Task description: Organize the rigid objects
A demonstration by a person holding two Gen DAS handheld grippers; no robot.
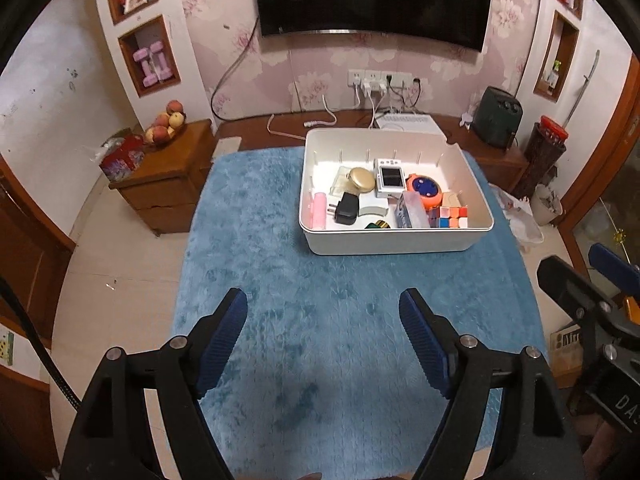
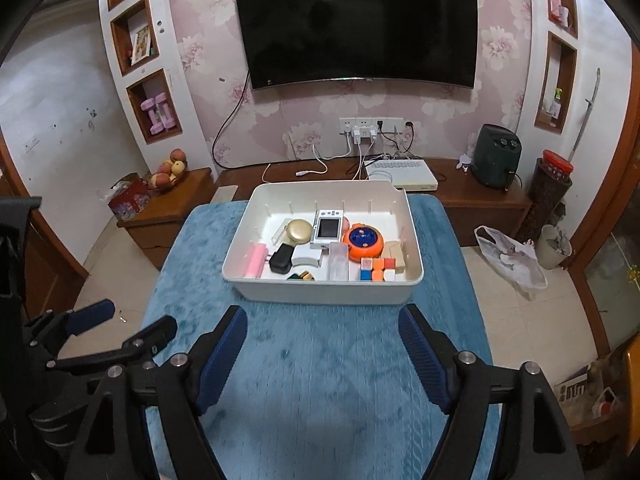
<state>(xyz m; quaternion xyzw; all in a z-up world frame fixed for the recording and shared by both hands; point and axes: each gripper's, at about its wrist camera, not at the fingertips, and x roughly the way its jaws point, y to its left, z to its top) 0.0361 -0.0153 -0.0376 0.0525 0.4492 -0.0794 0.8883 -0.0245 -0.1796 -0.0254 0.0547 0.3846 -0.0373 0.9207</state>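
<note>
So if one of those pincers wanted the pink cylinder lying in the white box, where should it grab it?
Probably across the middle of the pink cylinder, coming from above. It lies flat along the left wall of the white plastic box, with a black charger close on its other side, so the open right gripper would likely have to slip its fingers into those narrow gaps.

Left gripper (image 1: 323, 308): jaws spread wide, nothing between the blue pads (image 1: 224, 338), aimed downward toward 12 o'clock. Right gripper (image 2: 322, 324): same, wide apart, empty, tilted down. In the right wrist view the left gripper sits at 8 o'clock, close beside.
</note>
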